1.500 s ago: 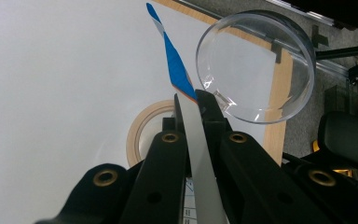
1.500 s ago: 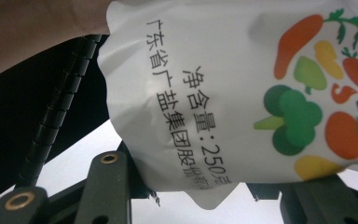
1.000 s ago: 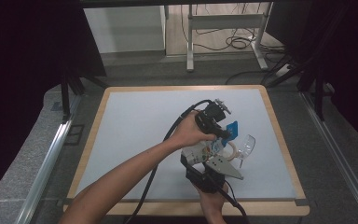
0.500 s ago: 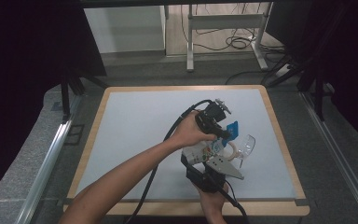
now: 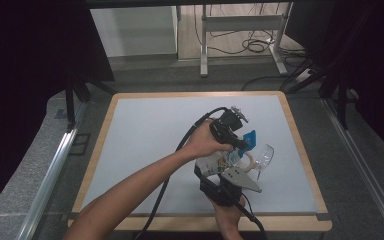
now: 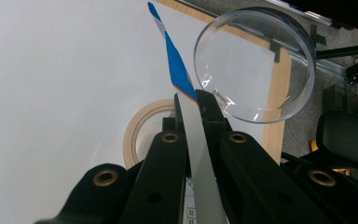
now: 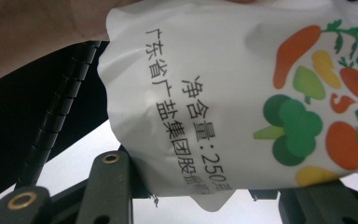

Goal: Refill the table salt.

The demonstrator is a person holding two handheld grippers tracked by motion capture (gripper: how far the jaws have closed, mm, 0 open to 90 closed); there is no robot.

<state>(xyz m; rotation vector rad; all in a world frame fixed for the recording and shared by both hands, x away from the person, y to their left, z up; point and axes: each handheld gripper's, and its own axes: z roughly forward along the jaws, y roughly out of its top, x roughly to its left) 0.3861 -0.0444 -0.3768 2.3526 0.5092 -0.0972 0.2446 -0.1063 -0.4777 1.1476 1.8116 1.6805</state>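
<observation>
Salt bag (image 7: 242, 93), white with printed vegetables, sits between the jaws of my right gripper (image 5: 220, 172), which is clamped on its lower part near the front edge of the surface (image 5: 145, 130). My left gripper (image 5: 237, 142) is pinched tight on the bag's blue-and-white top strip (image 6: 177, 74), seen edge-on in the left gripper view and rising above the jaws. A clear glass (image 5: 264, 156) lies tipped on its side just beside the bag, toward the right rim. A roll of tape (image 6: 142, 128) lies flat under the left gripper, close to the glass.
</observation>
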